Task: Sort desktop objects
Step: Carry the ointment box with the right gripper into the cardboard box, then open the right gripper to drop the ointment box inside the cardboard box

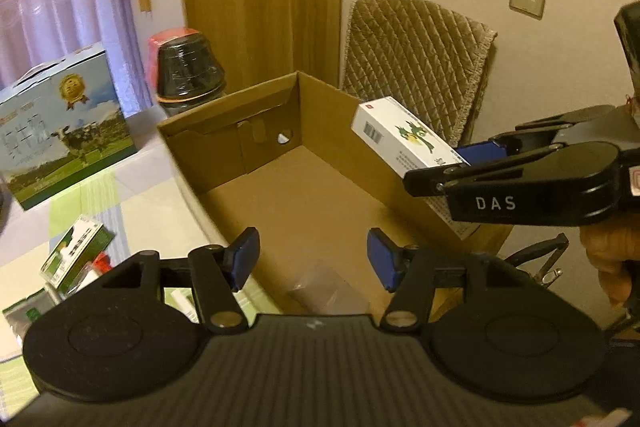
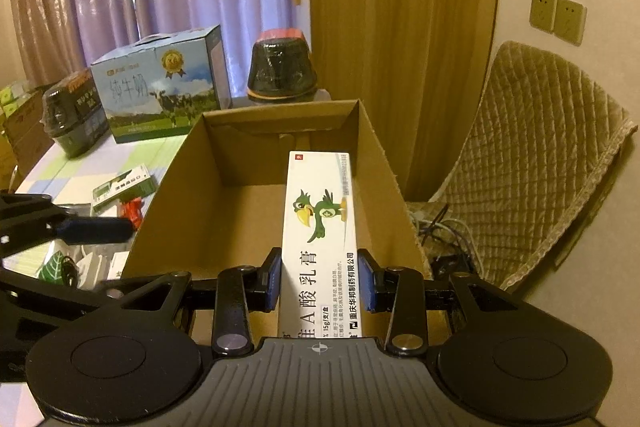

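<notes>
My right gripper [image 2: 319, 281] is shut on a long white ointment box [image 2: 320, 239] printed with a green bird, held over the near right part of an open cardboard box [image 2: 192, 187]. The left wrist view shows that ointment box [image 1: 404, 139] above the right wall of the cardboard box [image 1: 224, 147], with the right gripper [image 1: 460, 163] coming in from the right. My left gripper [image 1: 310, 259] is open and holds nothing, hovering over the near end of the cardboard box. A crumpled clear wrapper [image 1: 316, 291] lies on the box floor below it.
On the checked tablecloth left of the box lie a green and white carton [image 1: 76, 255], a small red item [image 2: 132, 209] and other packets. A milk carton case [image 2: 160, 83] and black wrapped tubs [image 2: 280, 67] stand behind. A quilted chair [image 2: 532, 163] stands right of the box.
</notes>
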